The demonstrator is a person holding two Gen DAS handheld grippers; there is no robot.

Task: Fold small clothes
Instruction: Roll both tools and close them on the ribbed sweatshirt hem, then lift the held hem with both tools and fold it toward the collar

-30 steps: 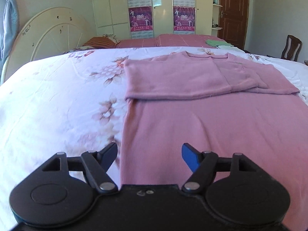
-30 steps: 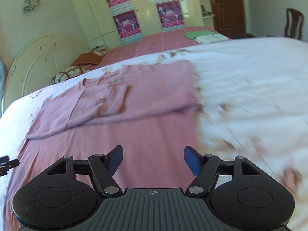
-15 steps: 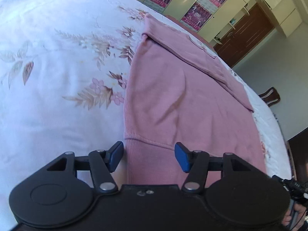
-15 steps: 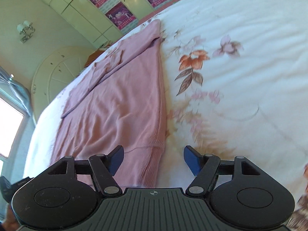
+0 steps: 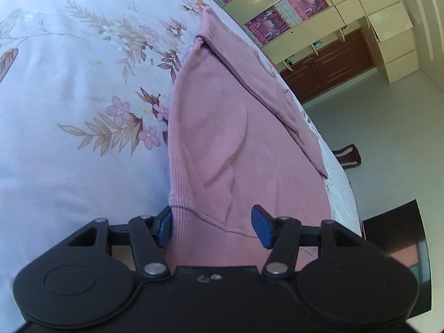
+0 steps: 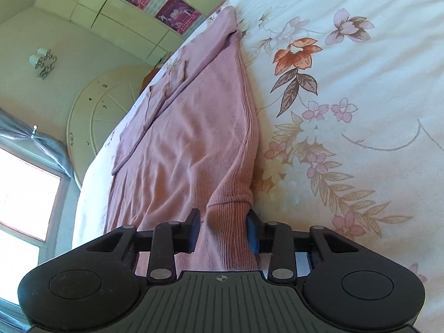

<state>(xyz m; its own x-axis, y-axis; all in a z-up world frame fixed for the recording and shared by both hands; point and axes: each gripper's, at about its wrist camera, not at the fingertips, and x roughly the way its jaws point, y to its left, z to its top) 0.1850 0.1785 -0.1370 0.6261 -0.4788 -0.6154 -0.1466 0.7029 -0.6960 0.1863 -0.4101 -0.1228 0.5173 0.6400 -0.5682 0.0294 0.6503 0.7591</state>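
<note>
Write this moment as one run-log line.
phase: grasping hem | left tongs: open around pink sweater hem corner | right tongs: closing on opposite corner | sleeves: folded in | surface: floral bedsheet

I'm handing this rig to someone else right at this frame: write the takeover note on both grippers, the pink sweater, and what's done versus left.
Left gripper: open, jaws straddling the ribbed hem at the near left corner of the pink sweater, not yet clamped.
Right gripper: jaws closer together around the near right hem corner; full clamp cannot be confirmed.
Sweater lies flat on the floral bedsheet, sleeves already folded across the far end.
Left to do: close both grippers on the hem, lift and fold the bottom up toward the collar, then release and smooth.
</note>
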